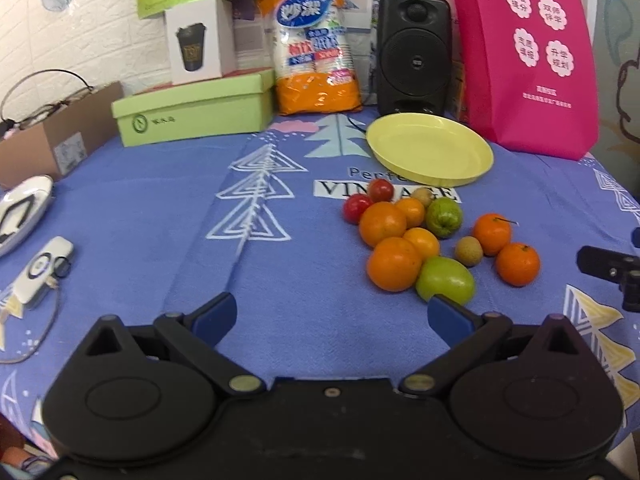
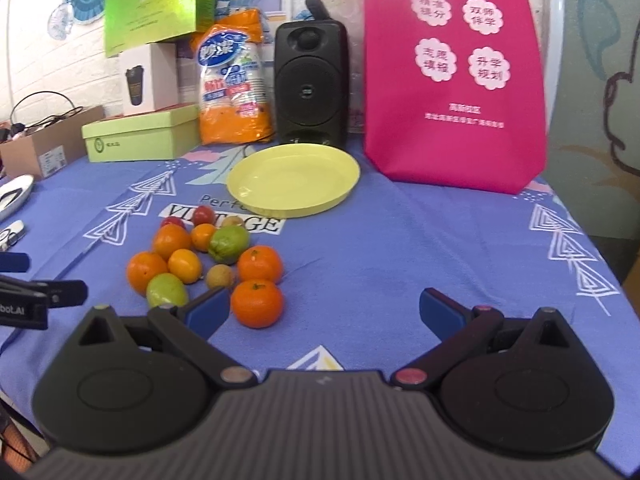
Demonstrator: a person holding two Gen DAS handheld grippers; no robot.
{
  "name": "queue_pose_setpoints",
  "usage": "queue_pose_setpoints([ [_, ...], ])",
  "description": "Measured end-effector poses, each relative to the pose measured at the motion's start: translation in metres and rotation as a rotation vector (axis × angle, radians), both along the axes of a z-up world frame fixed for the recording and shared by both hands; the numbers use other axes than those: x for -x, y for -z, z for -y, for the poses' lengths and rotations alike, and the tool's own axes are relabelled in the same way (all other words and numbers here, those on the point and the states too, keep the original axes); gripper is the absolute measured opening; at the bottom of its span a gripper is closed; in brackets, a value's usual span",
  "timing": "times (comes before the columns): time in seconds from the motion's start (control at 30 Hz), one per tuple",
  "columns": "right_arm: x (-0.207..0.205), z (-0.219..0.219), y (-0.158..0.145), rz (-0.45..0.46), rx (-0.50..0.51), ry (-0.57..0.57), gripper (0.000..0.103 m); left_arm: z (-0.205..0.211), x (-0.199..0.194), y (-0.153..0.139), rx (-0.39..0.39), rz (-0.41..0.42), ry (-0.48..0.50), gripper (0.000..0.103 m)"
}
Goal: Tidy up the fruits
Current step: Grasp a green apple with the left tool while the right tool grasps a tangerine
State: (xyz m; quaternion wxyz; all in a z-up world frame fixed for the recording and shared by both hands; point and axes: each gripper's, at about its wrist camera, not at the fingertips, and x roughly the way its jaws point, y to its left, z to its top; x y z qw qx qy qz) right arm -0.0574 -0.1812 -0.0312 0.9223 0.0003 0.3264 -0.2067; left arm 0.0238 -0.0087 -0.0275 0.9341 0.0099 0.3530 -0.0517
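Fruit heaped beside yellow plate

Fruit pile [image 1: 416, 236] of oranges, green fruit and small red ones sits on the blue bench [image 1: 160, 208] just in front of the empty yellow plate [image 1: 430, 148]. Only the left view shows a white remote [image 1: 42, 270]. Left tool [image 1: 332, 316] and right tool [image 2: 326, 310] hover spread, gripping nothing.

— Where's the fruit?
— Clustered on the blue-clothed surface [image 2: 400, 240]: oranges [image 2: 257, 303], green fruits [image 2: 228, 243], small red ones [image 2: 203, 215], just before the yellow plate [image 2: 293, 180].
— And the tongs?
— The right tongs [image 2: 324, 310] gape wide, empty, their left tip beside the nearest orange.
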Motion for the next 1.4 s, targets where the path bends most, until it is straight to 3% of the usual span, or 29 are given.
queue_pose_setpoints([
  [0.2,-0.014,-0.008,0.017,-0.058,0.107,-0.105,0.102,0.018,-0.009,0.012,-0.050,0.033,0.087,0.103],
  [0.37,-0.023,-0.005,0.027,-0.090,0.110,-0.158,0.079,0.029,-0.023,0.022,-0.076,0.052,0.159,0.103],
  [0.53,-0.024,-0.007,0.032,-0.107,0.105,-0.231,0.075,0.039,-0.024,0.021,0.055,0.027,0.299,0.088],
  [0.6,-0.024,-0.006,0.033,-0.111,0.118,-0.231,0.075,0.050,-0.025,0.026,0.070,0.009,0.356,0.074],
  [0.7,-0.021,0.002,0.031,-0.107,0.108,-0.208,0.076,0.065,-0.029,0.034,0.073,-0.012,0.402,0.072],
  [0.83,-0.015,0.014,0.027,-0.103,0.085,-0.186,0.078,0.072,-0.041,0.046,0.052,-0.031,0.373,0.065],
  [1.0,-0.017,0.005,0.033,-0.135,0.100,-0.283,0.078,0.071,-0.053,0.050,0.055,-0.045,0.368,0.060],
  [1.03,-0.021,0.002,0.036,-0.152,0.105,-0.306,0.075,0.070,-0.053,0.047,0.055,-0.045,0.366,0.058],
  [1.13,-0.036,0.001,0.048,-0.204,0.114,-0.336,0.053,0.068,-0.057,0.046,0.047,-0.048,0.379,0.053],
  [1.27,-0.051,0.009,0.050,-0.191,0.066,-0.351,0.053,0.066,-0.062,0.046,0.040,-0.056,0.395,0.051],
  [1.33,-0.057,0.007,0.052,-0.202,0.079,-0.373,0.053,0.066,-0.064,0.047,0.043,-0.052,0.392,0.046],
  [1.4,-0.061,0.006,0.052,-0.204,0.074,-0.402,0.045,0.064,-0.066,0.048,0.045,-0.047,0.390,0.035],
])
